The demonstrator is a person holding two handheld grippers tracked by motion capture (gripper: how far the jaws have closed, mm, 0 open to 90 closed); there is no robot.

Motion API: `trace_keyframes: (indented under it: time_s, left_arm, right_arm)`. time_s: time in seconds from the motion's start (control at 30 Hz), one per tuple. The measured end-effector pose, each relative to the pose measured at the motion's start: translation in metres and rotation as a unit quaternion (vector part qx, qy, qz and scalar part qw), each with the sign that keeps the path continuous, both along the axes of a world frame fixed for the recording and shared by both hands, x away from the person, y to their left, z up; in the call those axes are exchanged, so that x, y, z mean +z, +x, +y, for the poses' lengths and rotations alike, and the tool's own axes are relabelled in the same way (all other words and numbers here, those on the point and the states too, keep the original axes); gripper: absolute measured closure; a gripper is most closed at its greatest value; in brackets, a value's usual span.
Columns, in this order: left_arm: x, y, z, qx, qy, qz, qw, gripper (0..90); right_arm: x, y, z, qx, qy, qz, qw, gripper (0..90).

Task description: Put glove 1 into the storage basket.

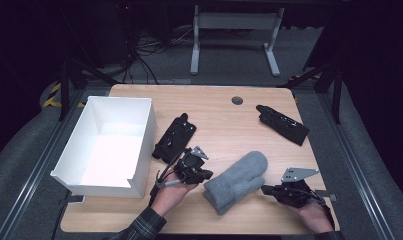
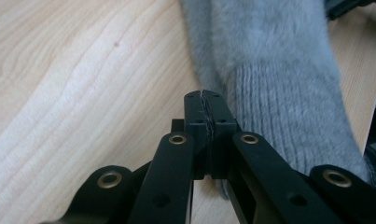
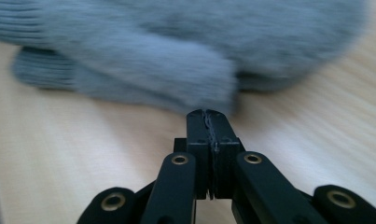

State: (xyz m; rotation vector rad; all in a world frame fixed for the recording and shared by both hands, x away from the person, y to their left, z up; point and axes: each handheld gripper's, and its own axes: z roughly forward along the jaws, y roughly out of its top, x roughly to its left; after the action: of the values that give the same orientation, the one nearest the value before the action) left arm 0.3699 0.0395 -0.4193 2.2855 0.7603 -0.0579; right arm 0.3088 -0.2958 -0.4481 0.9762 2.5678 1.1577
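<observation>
Your left gripper [image 1: 207,175] and right gripper [image 1: 265,189] flank the grey mitten [image 1: 237,180]; both jaws pressed together, pinching nothing.

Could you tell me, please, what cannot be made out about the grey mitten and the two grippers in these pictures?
- Right gripper view: the fuzzy grey knitted mitten is motion-blurred; whether the shut right gripper touches it is unclear.
- Left gripper view: the shut left gripper covers the ribbed cuff's edge, so contact is uncertain.
- High view: the white open box has its near wall facing away, hiding the floor behind it.
</observation>
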Motion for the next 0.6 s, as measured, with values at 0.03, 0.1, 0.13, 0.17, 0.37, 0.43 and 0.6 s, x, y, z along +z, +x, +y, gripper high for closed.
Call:
trace_keyframes:
  time_s: [0.03,0.1,0.13,0.17,0.37,0.43,0.6]
  left_arm:
    - [-0.002,-0.001,0.001,0.0,0.001,0.006,1.0,89.4]
    - [-0.007,-0.003,0.002,-0.002,0.0,0.014,0.9999,89.4]
    - [-0.007,-0.003,0.002,-0.002,0.0,0.014,0.9999,89.4]
    - [-0.008,-0.003,0.002,-0.002,0.002,0.015,0.9999,89.4]
    - [-0.01,-0.004,0.002,-0.002,0.003,0.019,0.9998,89.4]
    - [-0.01,-0.004,0.002,-0.003,0.003,0.019,0.9998,89.4]
    - [-0.01,-0.005,0.001,-0.005,-0.004,0.024,0.9997,89.4]
  right_arm:
    - [0.0,0.0,0.0,0.0,0.0,0.0,1.0,89.3]
    - [0.0,-0.005,0.014,0.035,0.01,0.011,0.9993,89.5]
    - [0.0,-0.005,0.014,0.035,0.01,0.011,0.9993,89.5]
    - [0.0,-0.006,0.019,0.046,0.014,0.012,0.9988,89.5]
    - [-0.001,-0.009,0.057,0.108,0.025,0.019,0.9936,89.5]
    - [-0.002,-0.009,0.065,0.119,0.026,0.021,0.9923,89.4]
    - [-0.002,-0.009,0.079,0.137,0.025,0.021,0.9901,89.4]
